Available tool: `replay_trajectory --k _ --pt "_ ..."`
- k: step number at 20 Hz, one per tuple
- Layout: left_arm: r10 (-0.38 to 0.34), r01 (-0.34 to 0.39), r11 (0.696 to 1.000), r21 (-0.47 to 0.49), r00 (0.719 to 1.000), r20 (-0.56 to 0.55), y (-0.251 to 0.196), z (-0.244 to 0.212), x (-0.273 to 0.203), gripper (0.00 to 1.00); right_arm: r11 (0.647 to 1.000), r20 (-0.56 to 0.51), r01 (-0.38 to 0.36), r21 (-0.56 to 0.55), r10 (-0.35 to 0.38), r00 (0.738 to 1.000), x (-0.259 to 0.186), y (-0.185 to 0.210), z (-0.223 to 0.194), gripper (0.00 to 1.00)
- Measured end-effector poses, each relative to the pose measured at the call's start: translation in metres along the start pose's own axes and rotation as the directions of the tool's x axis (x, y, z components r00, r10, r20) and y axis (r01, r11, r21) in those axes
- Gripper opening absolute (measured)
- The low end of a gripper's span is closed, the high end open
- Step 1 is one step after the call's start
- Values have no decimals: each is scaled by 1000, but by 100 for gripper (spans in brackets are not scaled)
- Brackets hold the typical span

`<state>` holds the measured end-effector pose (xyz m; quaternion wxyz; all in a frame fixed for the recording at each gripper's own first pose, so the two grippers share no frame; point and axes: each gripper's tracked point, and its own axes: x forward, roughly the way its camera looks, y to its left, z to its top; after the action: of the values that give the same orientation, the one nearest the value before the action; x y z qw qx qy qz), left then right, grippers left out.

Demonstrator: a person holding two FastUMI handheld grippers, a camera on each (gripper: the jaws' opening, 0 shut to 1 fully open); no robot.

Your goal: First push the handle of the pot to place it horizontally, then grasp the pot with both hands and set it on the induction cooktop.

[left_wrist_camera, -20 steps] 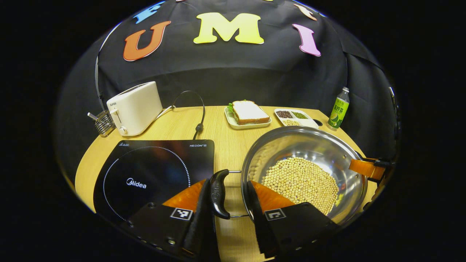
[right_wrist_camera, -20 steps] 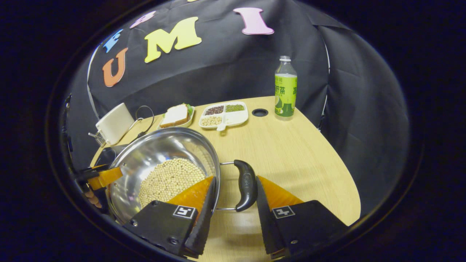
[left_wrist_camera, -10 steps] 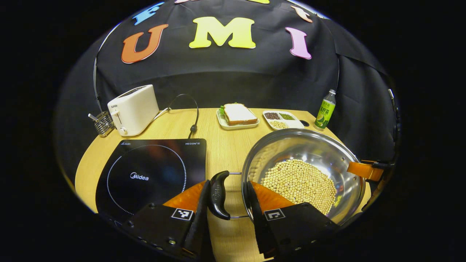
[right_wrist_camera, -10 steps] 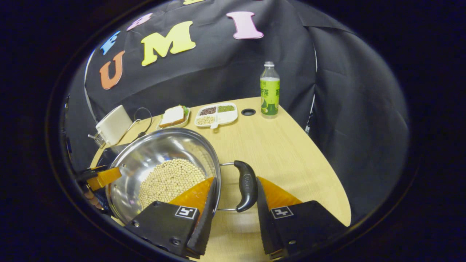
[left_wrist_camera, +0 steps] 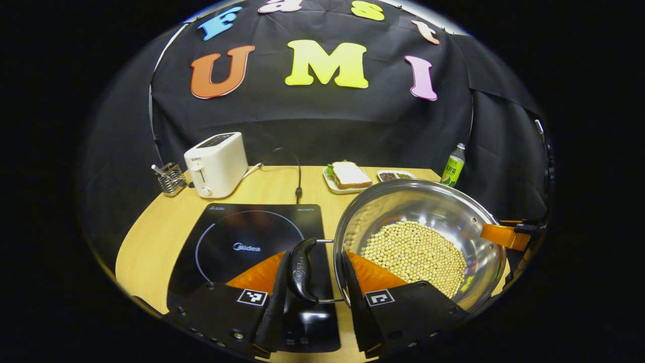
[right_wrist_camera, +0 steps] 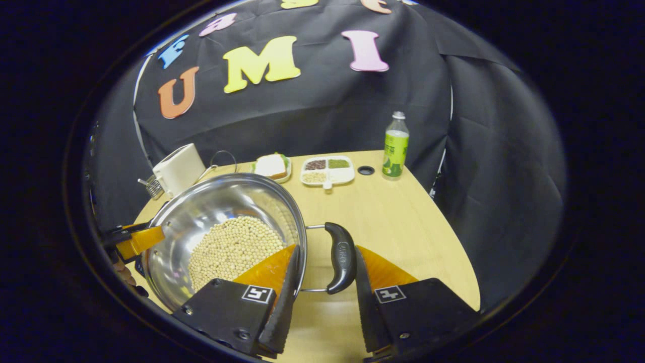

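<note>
- the wide, shallow stainless-steel pot (left_wrist_camera: 421, 237), its bottom covered with pale yellow beans (left_wrist_camera: 415, 252), is held up between the two claws; in the left gripper view its near edge hangs above the right side of the flat black glass induction cooktop (left_wrist_camera: 242, 242), so i judge it is in mid-carry and not yet set down.
- the left claw (left_wrist_camera: 315, 275) straddles the black curved side handle (left_wrist_camera: 301, 269) on the pot's left side. one finger lies against the handle; the other sits by the pot's rim, and i cannot tell whether it presses, so whether this grip is closed stays unclear.
- the right claw (right_wrist_camera: 322, 275) straddles the matching black handle (right_wrist_camera: 340, 257) on the opposite side, with both fingers close beside it; whether both press is unclear here too.
- both handles lie level and stick straight out, which gives each claw a bar to bracket; holding opposite sides keeps the pot flat so the beans do not roll out.
- the cooktop lies on the light wooden counter (left_wrist_camera: 156, 227), left of the pot, with its ring marking bare.
- what remains, in my judgement, is to bring the pot further left over the ring and lower it evenly; a tilt or an early release on one side could spill beans.
</note>
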<state>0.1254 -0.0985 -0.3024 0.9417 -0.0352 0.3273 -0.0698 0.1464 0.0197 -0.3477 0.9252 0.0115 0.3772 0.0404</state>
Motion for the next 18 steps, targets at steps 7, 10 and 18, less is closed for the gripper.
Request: replay_trajectory --k 7,10,18 --pt "101 -100 995 -25 994 47 89 14 -22 55 996 -5 -86 -40 86 996 12 97 13 60" --pt "148 -147 989 -33 987 60 122 23 -24 55 991 -24 -125 -38 125 992 24 135 21 60" --pt "238 -234 971 -57 969 69 188 46 -21 55 983 -21 -176 -58 175 984 47 208 50 59"
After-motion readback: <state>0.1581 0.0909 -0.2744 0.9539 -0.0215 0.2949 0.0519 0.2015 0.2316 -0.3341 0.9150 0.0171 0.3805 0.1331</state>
